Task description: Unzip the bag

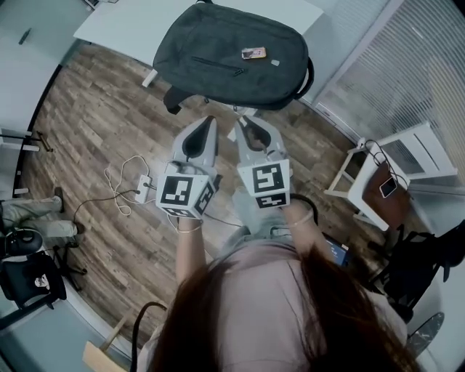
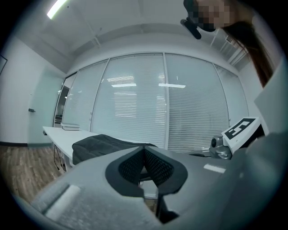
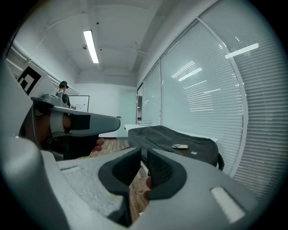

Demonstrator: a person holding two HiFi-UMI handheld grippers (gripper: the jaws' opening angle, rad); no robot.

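Observation:
A dark grey backpack [image 1: 232,54] lies flat on a white table [image 1: 123,22], its front-pocket zipper [image 1: 218,65] closed and a small tag-like item [image 1: 253,52] on top. Both grippers hover over the wooden floor just short of the table edge and point at the bag without touching it. My left gripper [image 1: 209,120] is shut and holds nothing. The right gripper [image 1: 243,120] sits beside it, its jaws together and also empty. The bag shows ahead in the left gripper view [image 2: 103,146] beyond the left gripper [image 2: 144,150], and in the right gripper view [image 3: 180,143] beyond the right gripper [image 3: 144,152].
A white side stand [image 1: 378,174] carrying a phone [image 1: 388,187] is at the right by the blinds. A power strip with loose cables [image 1: 138,190] lies on the floor to the left. A dark chair [image 1: 29,276] stands at lower left. A person [image 3: 63,90] stands far off.

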